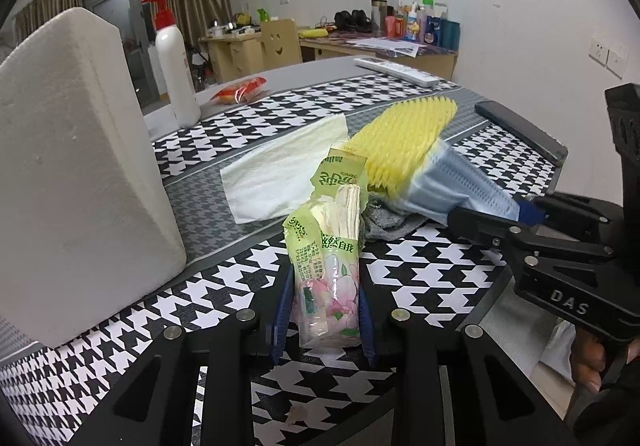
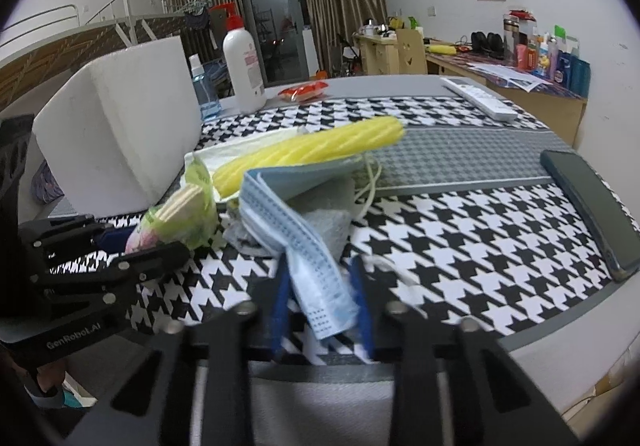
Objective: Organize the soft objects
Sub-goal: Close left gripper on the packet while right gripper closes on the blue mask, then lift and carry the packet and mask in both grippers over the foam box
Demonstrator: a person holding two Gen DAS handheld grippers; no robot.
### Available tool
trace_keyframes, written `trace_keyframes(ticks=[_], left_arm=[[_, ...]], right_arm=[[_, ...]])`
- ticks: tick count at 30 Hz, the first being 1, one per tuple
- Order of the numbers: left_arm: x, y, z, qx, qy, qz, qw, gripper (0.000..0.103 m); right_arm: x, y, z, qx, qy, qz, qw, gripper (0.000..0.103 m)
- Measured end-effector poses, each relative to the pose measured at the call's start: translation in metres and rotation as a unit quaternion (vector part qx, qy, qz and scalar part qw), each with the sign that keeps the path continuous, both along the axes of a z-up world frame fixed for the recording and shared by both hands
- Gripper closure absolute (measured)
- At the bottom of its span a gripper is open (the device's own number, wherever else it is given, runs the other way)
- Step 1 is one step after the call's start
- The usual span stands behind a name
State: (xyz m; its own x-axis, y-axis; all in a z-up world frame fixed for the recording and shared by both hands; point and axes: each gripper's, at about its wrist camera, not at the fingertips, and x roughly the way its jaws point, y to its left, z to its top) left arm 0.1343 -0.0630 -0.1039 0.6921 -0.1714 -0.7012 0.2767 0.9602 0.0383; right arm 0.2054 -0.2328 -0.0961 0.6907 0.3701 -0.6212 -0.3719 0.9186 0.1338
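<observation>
My left gripper [image 1: 325,316] is shut on a green tissue packet [image 1: 326,246] and holds it upright over the houndstooth table; the packet also shows in the right wrist view [image 2: 180,218]. My right gripper [image 2: 320,306] is shut on a blue face mask [image 2: 304,246], which also shows in the left wrist view [image 1: 456,186]. The mask drapes over a yellow foam net [image 1: 404,138] and a grey cloth [image 2: 324,226]. A white paper towel [image 1: 280,170] lies flat behind the packet.
A white foam block [image 1: 76,166] stands at the left. A white pump bottle [image 1: 174,62], a red snack packet [image 1: 240,90] and a white remote [image 1: 396,70] sit farther back. A dark phone [image 2: 592,206] lies at the right edge.
</observation>
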Motion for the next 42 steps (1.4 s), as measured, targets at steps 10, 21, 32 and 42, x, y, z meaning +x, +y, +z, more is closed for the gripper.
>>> trace_keyframes(ticks=[10, 21, 32, 42], left_arm=[[-0.015, 0.005, 0.010, -0.010, -0.022, 0.003, 0.9997, 0.072], [-0.032, 0.012, 0.029, -0.016, -0.054, 0.010, 0.9984, 0.072], [-0.040, 0.019, 0.061, -0.025, -0.085, 0.019, 0.9958, 0.072], [-0.040, 0.023, 0.085, -0.030, -0.109, 0.015, 0.9934, 0.072]], right_arm=[[-0.013, -0.003, 0.018, 0.033, -0.012, 0.017, 0.999, 0.090], [-0.021, -0.004, 0.049, 0.051, -0.047, 0.020, 0.997, 0.091], [-0.026, -0.009, 0.083, 0.053, -0.086, 0.014, 0.995, 0.091], [-0.017, -0.006, 0.094, 0.043, -0.089, -0.002, 0.995, 0.091]])
